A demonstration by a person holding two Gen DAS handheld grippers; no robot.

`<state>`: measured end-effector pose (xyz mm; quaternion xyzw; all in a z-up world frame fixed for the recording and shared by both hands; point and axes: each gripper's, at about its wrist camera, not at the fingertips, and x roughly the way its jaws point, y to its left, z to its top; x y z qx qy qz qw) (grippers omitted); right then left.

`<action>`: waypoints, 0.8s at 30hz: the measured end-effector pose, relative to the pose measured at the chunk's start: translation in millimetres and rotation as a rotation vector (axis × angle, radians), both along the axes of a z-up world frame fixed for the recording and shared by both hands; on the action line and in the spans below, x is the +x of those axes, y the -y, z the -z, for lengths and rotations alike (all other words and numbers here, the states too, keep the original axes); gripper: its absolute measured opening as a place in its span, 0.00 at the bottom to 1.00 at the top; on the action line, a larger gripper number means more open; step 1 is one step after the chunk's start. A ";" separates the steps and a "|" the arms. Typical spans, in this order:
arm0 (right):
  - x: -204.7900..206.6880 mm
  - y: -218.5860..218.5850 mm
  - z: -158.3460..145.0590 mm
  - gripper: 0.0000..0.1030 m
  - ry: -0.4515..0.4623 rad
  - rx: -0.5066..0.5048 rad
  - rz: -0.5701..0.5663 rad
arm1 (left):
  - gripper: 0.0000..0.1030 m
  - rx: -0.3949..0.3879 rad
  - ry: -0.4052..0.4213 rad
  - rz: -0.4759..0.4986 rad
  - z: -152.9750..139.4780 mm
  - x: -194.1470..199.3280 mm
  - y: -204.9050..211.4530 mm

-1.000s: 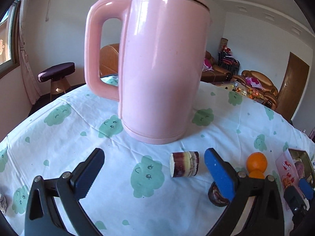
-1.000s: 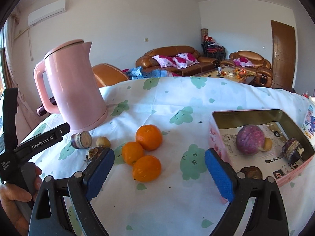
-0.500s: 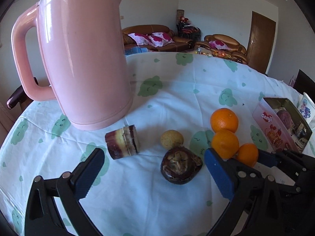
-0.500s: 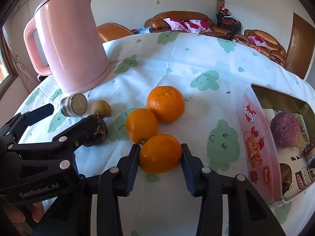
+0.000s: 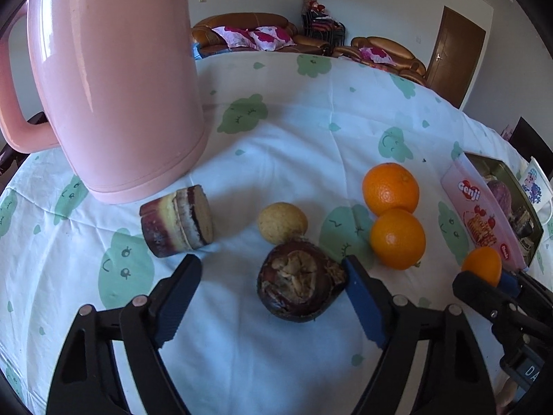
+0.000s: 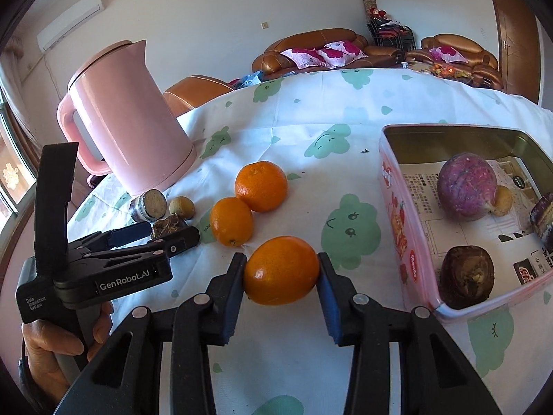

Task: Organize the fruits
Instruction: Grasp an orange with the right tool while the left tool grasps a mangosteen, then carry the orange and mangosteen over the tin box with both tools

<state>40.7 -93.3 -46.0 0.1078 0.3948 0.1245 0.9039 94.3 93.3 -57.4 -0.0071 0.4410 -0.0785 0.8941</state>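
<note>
From the left wrist view, a white tablecloth [image 5: 293, 145] printed with green cloud faces is covering the table, and brown leather sofas [image 5: 242, 29] are lining the far wall beside a wooden door [image 5: 452, 55]. A pink kettle [image 5: 114, 79] is standing close by, with a cut sugarcane piece [image 5: 176, 221] lying at its base. The left gripper [image 5: 273, 287] is hovering with its jaws wide around a dark mangosteen [image 5: 299, 282], its right pad touching the fruit; a small tan fruit [image 5: 281, 223] is sitting just behind. Two oranges [image 5: 394, 214] are touching each other further right.

From the right wrist view, the right gripper [image 6: 281, 276] is clamping a third orange [image 6: 281, 269] between its blue pads, just beside the pink tin [image 6: 401, 214]. Only this view is showing the tin's paper-lined inside, holding a purple round fruit [image 6: 466, 181] and another mangosteen [image 6: 466, 276], and a wall air conditioner [image 6: 69, 20].
</note>
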 end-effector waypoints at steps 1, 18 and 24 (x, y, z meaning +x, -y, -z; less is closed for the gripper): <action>0.5 0.0 0.4 0.41 -0.002 0.004 -0.003 | 0.77 -0.009 0.003 0.005 -0.5 -0.7 -0.5; -24.5 1.6 -32.6 0.41 0.245 -0.072 0.034 | 0.44 -0.192 0.333 0.064 -43.9 -42.3 -13.4; -36.5 2.9 -48.1 0.41 0.356 -0.106 0.067 | 0.45 -0.164 0.504 0.126 -61.1 -60.5 -3.9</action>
